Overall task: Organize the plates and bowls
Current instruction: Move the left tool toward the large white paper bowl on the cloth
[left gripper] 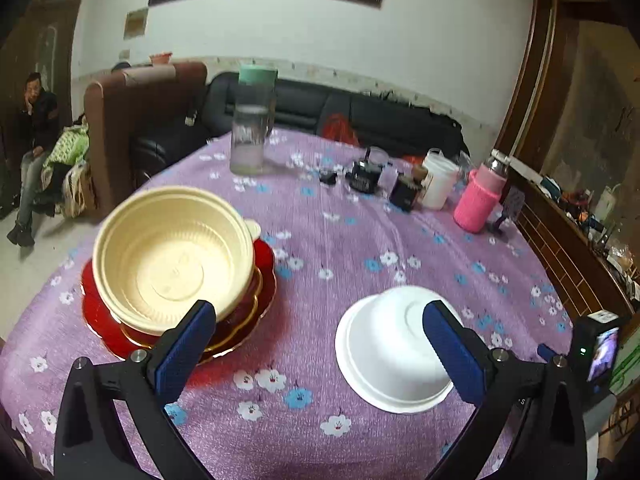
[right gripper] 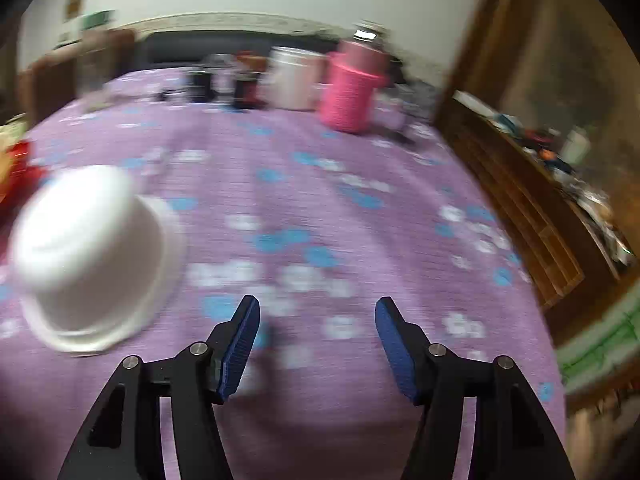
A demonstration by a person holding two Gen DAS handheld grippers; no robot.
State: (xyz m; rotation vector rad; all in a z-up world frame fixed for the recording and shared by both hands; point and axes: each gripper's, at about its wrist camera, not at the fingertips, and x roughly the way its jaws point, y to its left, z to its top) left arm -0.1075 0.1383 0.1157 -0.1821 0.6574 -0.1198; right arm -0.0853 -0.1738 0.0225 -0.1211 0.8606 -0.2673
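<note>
Left wrist view, table with purple flowered cloth [left gripper: 340, 232]. At 9 o'clock: cream bowl [left gripper: 172, 256], upright, mouth up, sitting on a red plate [left gripper: 104, 332] with a gold rim line. The plate shows around the bowl's near and left sides.

Left gripper [left gripper: 320, 312]: jaws wide apart, nothing between the pads. Its left fingertip lies just in front of the cream bowl's near rim in the picture; contact cannot be told. Its right fingertip overlaps the white bowl [left gripper: 384, 352] in the picture; again contact cannot be told.

White bowl: upside down on the cloth, at 5 o'clock from centre, well apart from the red plate.

At 12 o'clock, far side: clear bottle with a green lid [left gripper: 252, 120], upright. At 1 to 2 o'clock, in a row: small dark items [left gripper: 364, 176], a white tub [left gripper: 438, 182], a pink-sleeved flask [left gripper: 480, 200]. At 4 o'clock, frame edge: part of the other gripper's body with its small screen [left gripper: 600, 356].

Right wrist view, heavily blurred. The white bowl [right gripper: 92, 256] sits at 9 o'clock, inverted, rim on the cloth. Red plate edge [right gripper: 20, 164] shows at the far left.

Right gripper [right gripper: 318, 312]: jaws moderately apart, empty, only cloth seen between the pads; the white bowl is to their left, apart. The pink flask [right gripper: 352, 92] and white tub [right gripper: 294, 80] stand at 12 o'clock.
</note>
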